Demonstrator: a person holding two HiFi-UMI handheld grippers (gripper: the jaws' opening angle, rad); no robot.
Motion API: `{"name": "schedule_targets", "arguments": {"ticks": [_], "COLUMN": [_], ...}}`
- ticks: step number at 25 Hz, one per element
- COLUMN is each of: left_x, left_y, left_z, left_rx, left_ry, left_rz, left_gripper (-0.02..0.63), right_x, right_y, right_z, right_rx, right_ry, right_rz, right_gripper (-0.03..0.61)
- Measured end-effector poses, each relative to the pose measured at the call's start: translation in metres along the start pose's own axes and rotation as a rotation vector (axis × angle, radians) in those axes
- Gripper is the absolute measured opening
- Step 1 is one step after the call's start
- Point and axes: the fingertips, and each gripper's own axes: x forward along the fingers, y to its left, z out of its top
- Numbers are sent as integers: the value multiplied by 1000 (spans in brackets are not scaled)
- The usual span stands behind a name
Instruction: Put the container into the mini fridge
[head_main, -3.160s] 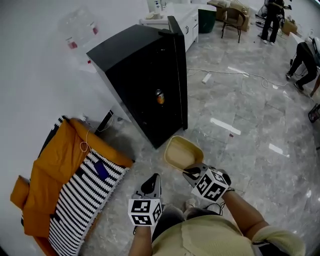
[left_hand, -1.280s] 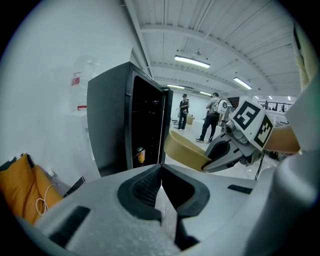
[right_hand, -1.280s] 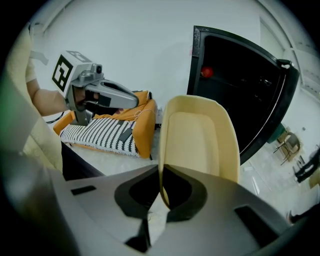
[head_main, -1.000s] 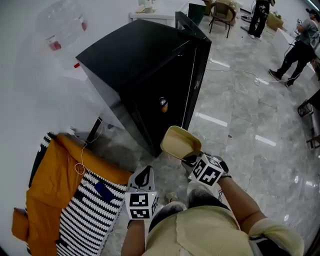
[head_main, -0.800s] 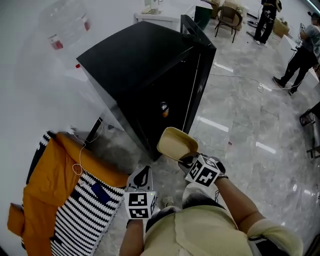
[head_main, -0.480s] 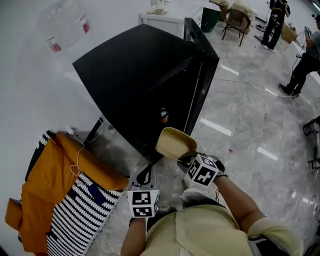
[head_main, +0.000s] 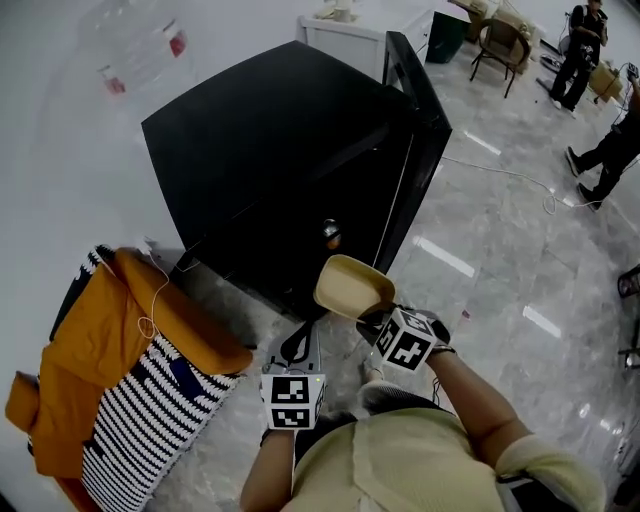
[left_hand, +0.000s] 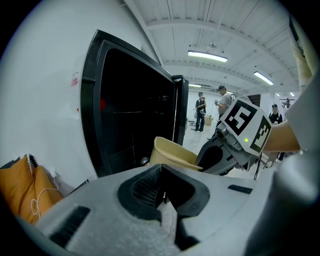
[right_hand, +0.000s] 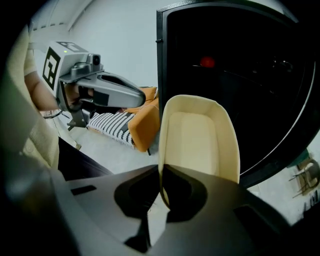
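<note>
The container (head_main: 350, 287), held in the right tongs (head_main: 370, 320), is now nearer the mini fridge (head_main: 270, 140) than three seconds ago. Its far rim now reaches the fridge's dark front, just under the small round orange thing (head_main: 330, 235) there. The left tongs (head_main: 298, 347) have come forward too, their tips now close to the fridge's bottom edge.

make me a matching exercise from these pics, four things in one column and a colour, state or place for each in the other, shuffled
Column 1
1. container
2. mini fridge
3. left gripper
4. orange cloth

Column 2
a. shut, nothing between the jaws
b. heaped beside a striped cloth
c. black, door standing open
d. beige, pinched at its rim by the right gripper

Pairs: 1-d, 2-c, 3-a, 4-b
</note>
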Motion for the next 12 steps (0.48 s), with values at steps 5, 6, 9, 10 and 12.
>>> {"name": "schedule_targets", "arguments": {"ticks": [5, 6, 9, 10, 12], "left_x": [15, 18, 26, 28, 32], "left_y": [-5, -6, -8, -9, -11], "left_z": [4, 4, 3, 2, 1], "left_rx": [-21, -26, -38, -39, -37], "left_ry": [-2, -2, 2, 3, 3], "left_rz": [39, 47, 70, 78, 92], "left_gripper": [23, 23, 23, 23, 23], "right_x": [6, 7, 13, 16, 22], "right_y": [-15, -18, -27, -30, -36], "right_z": [-6, -7, -8, -9, -11], "right_rx": [-45, -52, -77, -87, -108], "right_ry": [10, 11, 18, 21, 29], "right_rz": [35, 40, 59, 65, 73], "right_gripper": [29, 29, 29, 29, 29]}}
